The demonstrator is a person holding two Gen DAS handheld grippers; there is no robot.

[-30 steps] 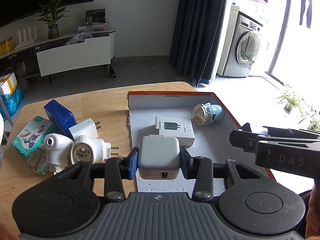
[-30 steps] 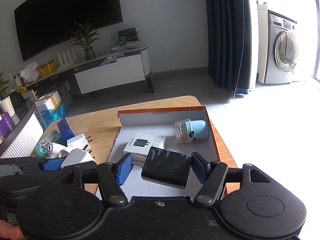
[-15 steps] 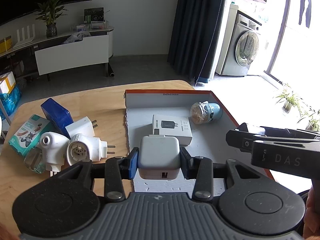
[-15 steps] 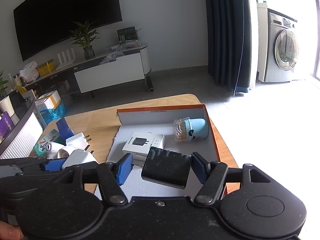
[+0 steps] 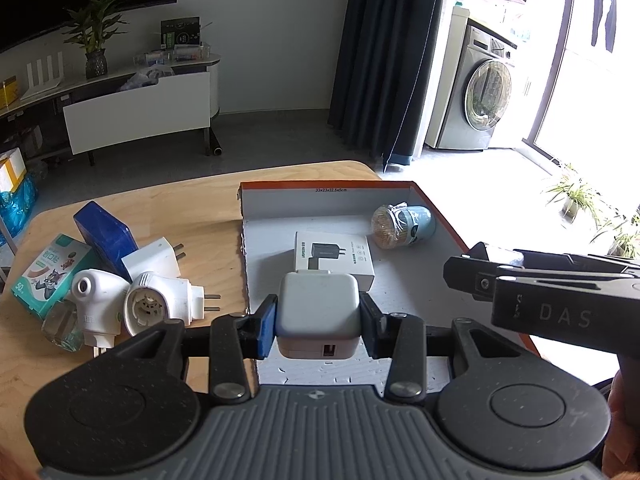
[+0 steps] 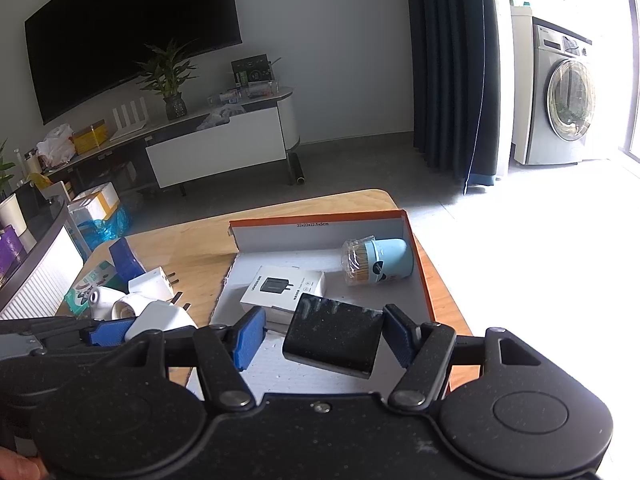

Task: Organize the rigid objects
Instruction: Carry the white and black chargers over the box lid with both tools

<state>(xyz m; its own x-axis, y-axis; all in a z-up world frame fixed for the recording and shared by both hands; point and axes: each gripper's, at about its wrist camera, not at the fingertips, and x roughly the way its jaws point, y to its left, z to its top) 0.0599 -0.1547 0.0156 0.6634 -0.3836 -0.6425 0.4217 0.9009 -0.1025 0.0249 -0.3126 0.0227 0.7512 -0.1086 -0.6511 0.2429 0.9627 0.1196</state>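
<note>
Printed "33x23x12.5x5cm" on the tray wall (image 5: 328, 200); "DAS" on the right gripper (image 5: 564, 316); "50" on the teal box (image 5: 48, 264).

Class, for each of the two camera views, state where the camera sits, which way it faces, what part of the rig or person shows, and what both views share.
Left wrist: sits on the left gripper, looks forward over the table; its jaws hold a white charger; the right gripper enters at right.
Right wrist: sits on the right gripper, faces the same way; its jaws flank a black block; a fingertip shows at the bottom left.
Shared: the orange-rimmed box, boxed charger, blue cup, washing machine.
</note>
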